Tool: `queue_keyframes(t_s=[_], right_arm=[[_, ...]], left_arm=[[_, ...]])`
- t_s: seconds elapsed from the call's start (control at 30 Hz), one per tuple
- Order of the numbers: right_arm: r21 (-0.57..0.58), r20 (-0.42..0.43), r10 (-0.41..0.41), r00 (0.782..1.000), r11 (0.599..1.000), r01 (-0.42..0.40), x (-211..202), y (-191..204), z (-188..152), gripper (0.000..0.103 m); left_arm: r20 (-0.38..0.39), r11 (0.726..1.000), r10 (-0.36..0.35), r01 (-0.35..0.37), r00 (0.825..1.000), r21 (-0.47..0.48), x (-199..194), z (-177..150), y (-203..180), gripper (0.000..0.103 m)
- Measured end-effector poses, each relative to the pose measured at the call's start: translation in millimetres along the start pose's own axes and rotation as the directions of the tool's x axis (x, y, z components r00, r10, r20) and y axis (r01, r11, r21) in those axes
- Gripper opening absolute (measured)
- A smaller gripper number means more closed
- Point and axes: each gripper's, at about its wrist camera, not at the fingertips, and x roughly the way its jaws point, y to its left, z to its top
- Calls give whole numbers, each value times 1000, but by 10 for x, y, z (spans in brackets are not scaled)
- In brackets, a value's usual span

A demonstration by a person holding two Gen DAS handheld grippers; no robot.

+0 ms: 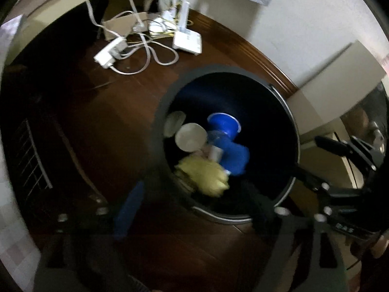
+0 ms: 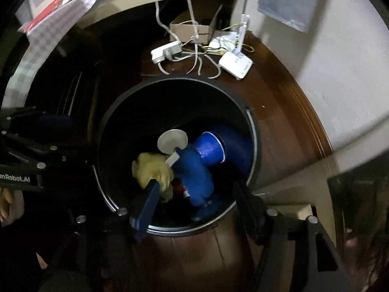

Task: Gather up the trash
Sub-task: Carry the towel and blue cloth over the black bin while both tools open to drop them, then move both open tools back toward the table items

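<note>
Looking straight down into a round black trash bin point(image 1: 289, 112) standing on a dark wood floor point(image 1: 116, 121), both cams aimed at it. Left gripper point(image 1: 194, 202) hanging over the near rim, jaws spread wide with nothing between them, blue-padded finger point(image 1: 128, 209) out over the floor on one side, the other finger at the bin's edge. Right gripper point(image 2: 197, 202) also parted and empty, its blue pad point(image 2: 148, 206) dipping just inside the rim, right over the trash. Already down in the bin: a blue paper cup point(image 1: 225, 126) lying on its side, a second blue cup-like thing point(image 1: 235, 155) jammed against it, two pale round lids or discs point(image 1: 190, 137) next to each other, a crumpled yellow wad point(image 1: 204, 176) nearest the near wall, and something small and red point(image 2: 178, 185) peeking out beside the yellow wad in the right cam. Pretty blurry, so no telling what the yellow stuff really is, tissue or wrapper. Past the bin on the floor, a white power strip point(image 1: 109, 52) in a tangle of white cables point(image 1: 155, 53), a white router box point(image 1: 187, 42), and a cardboard box point(image 2: 192, 32) against the wall. Checkered cloth point(image 2: 51, 31) hanging off a table edge up top left in the right cam. Bit of a hand point(image 2: 7, 206) on the left gripper's handle at the edge of that same view.
</note>
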Motion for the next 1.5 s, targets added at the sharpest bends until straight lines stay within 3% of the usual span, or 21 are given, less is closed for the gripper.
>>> queue_keyframes(t_s=[0.1,0.2,0.37,0.77,0.93,1.43,1.5], right_arm=[[51,15,-18,1000,999,18,-89,-35,-17,96],[83,15,-35,999,996,34,-148,-53,-19,103],[112,24,-63,998,992,60,-244,-83,-30,103],[270,100,-43,994,963,14,-650,-165,68,103],[242,124,-122,985,966,89,-832,-37,152,103],[133,214,-74,974,990,46,-1234,545,483,103],[121,226,-67,972,992,40,-1286,627,520,103]], left_arm=[[41,999,44,-44,998,5,-90,-8,11,102],[72,997,74,-75,995,13,-163,-41,14,102],[110,991,127,-130,986,13,-356,-71,55,102],[236,983,182,-186,955,-4,-874,-113,183,102],[286,983,178,-181,941,-19,-1063,-168,236,102],[346,970,244,-218,906,-112,-1488,-360,583,102],[360,961,277,-245,891,-132,-1541,-404,646,102]])
